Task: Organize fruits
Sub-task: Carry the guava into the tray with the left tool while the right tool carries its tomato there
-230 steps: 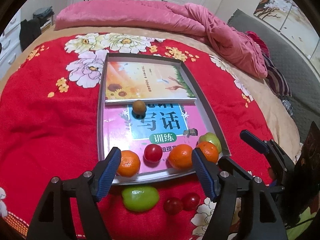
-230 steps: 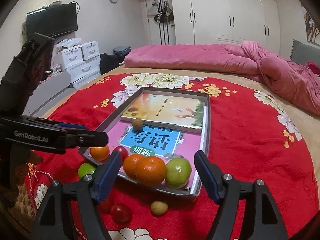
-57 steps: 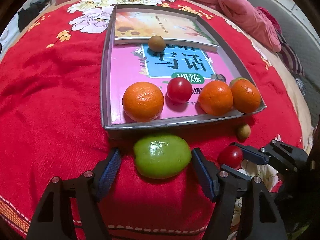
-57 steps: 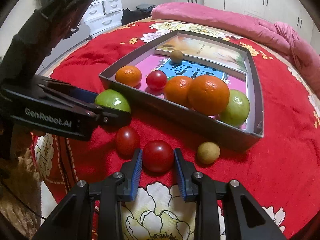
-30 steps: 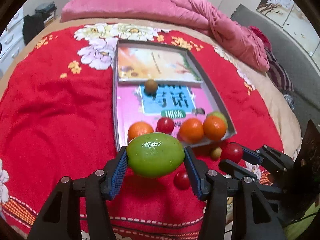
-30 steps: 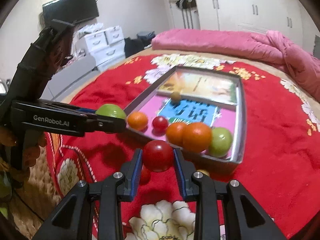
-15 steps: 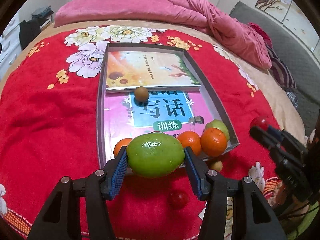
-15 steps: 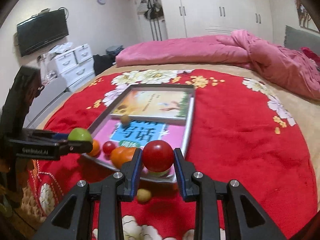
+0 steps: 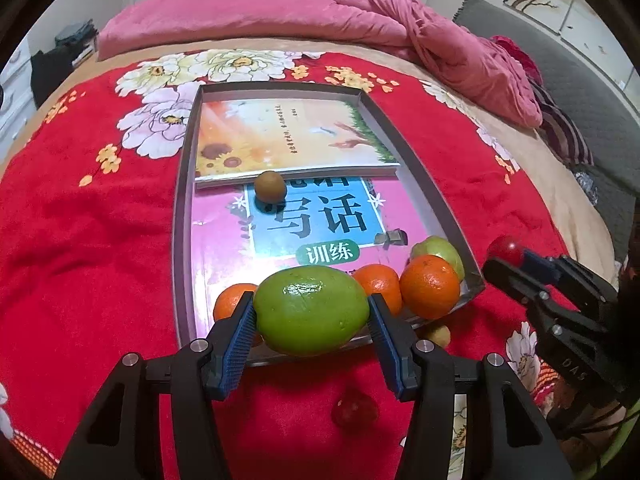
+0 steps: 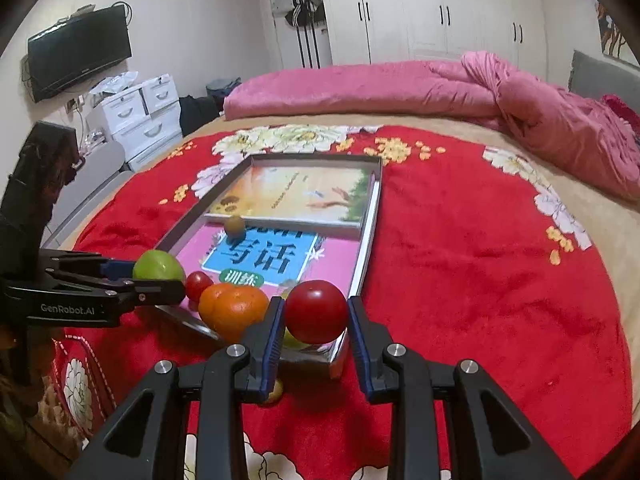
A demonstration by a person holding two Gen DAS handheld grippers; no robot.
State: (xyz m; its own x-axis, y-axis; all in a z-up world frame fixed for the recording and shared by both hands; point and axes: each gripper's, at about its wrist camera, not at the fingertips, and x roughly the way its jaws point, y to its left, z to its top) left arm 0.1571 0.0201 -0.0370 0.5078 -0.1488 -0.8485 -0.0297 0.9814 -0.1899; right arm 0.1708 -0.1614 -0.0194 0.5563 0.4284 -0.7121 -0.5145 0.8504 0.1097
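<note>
Left gripper clamped on glossy oval green fruit, filling the gap between blue pads; right gripper clamped on smooth round red tomato, above grey tray beyond fingertips

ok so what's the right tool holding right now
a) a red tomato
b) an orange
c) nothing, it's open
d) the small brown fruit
a) the right tool is shut on the red tomato, which sits pinched between its blue pads above the near corner of the tray; the oranges lie in the tray.
</note>
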